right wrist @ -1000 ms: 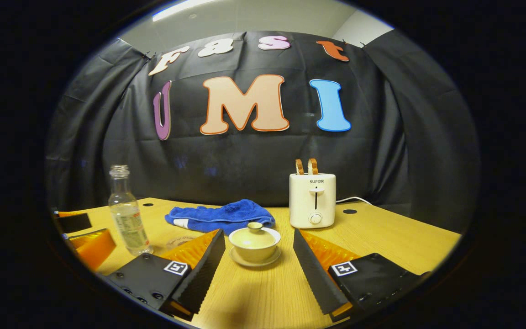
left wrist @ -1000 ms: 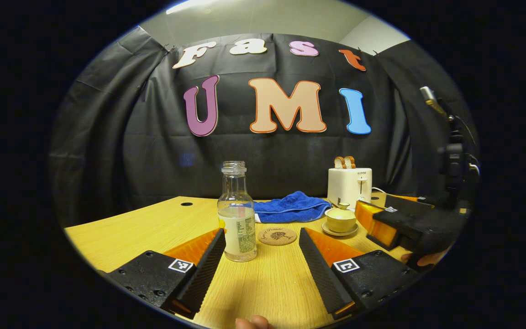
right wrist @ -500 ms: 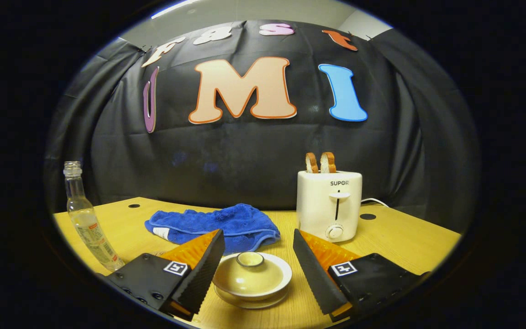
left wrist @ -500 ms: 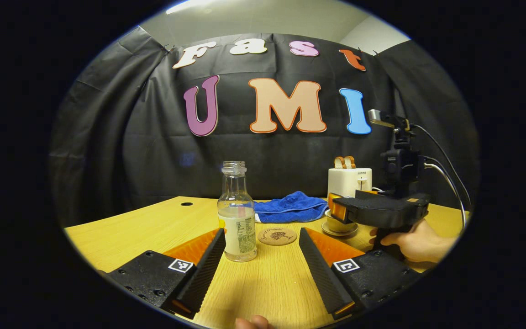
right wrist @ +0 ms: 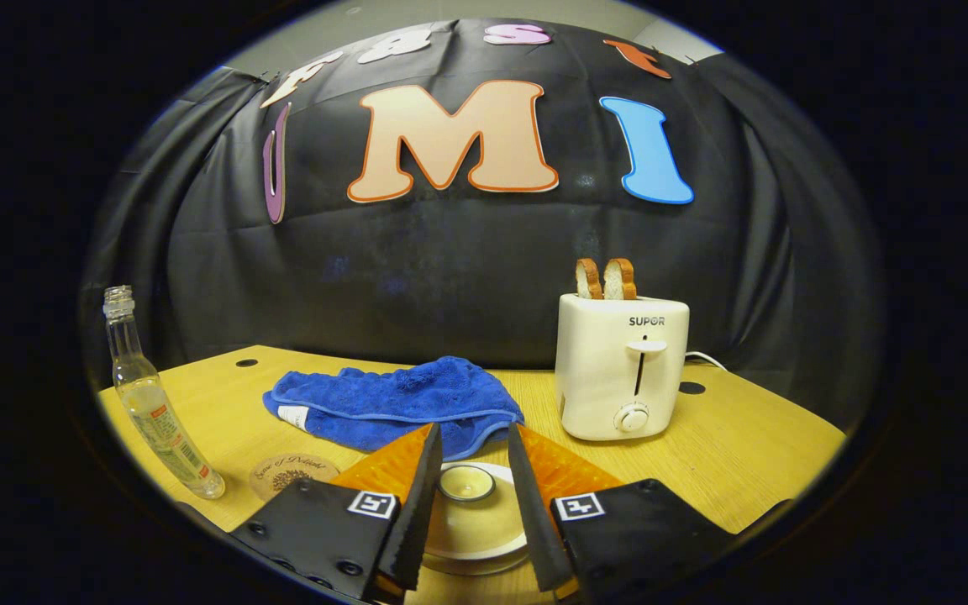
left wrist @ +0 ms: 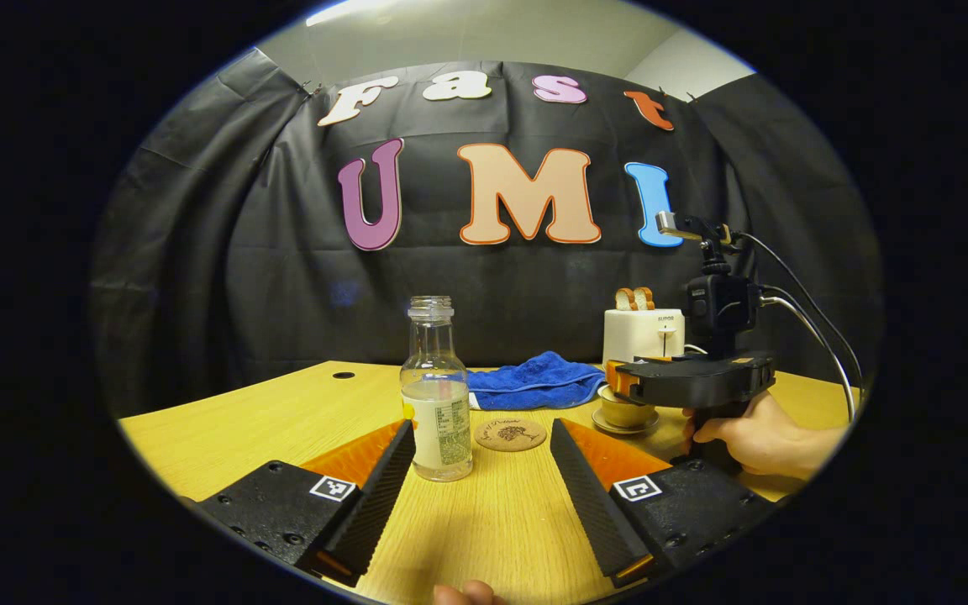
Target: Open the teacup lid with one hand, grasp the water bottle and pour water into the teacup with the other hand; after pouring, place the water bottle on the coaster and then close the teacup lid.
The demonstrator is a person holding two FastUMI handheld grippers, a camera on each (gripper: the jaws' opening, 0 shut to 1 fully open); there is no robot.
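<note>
Your counter (left wrist: 249,420) is pale wood, carrying a white toaster (right wrist: 623,365) and a crumpled blue towel (right wrist: 391,403) at the back. The water bottle (left wrist: 436,395) stands upright just ahead of your left gripper (left wrist: 481,483): clear glass, uncapped, about half full, with a paper label. That gripper's jaws are spread wide and grip nothing. The round cork coaster (left wrist: 510,434) lies just right of the bottle. Your right gripper (right wrist: 467,512) hangs over the teacup (left wrist: 623,412) (cream-yellow, on a matching saucer). Its jaws have narrowed around the lid's knob (right wrist: 465,483); whether they touch it, I cannot tell.
</note>
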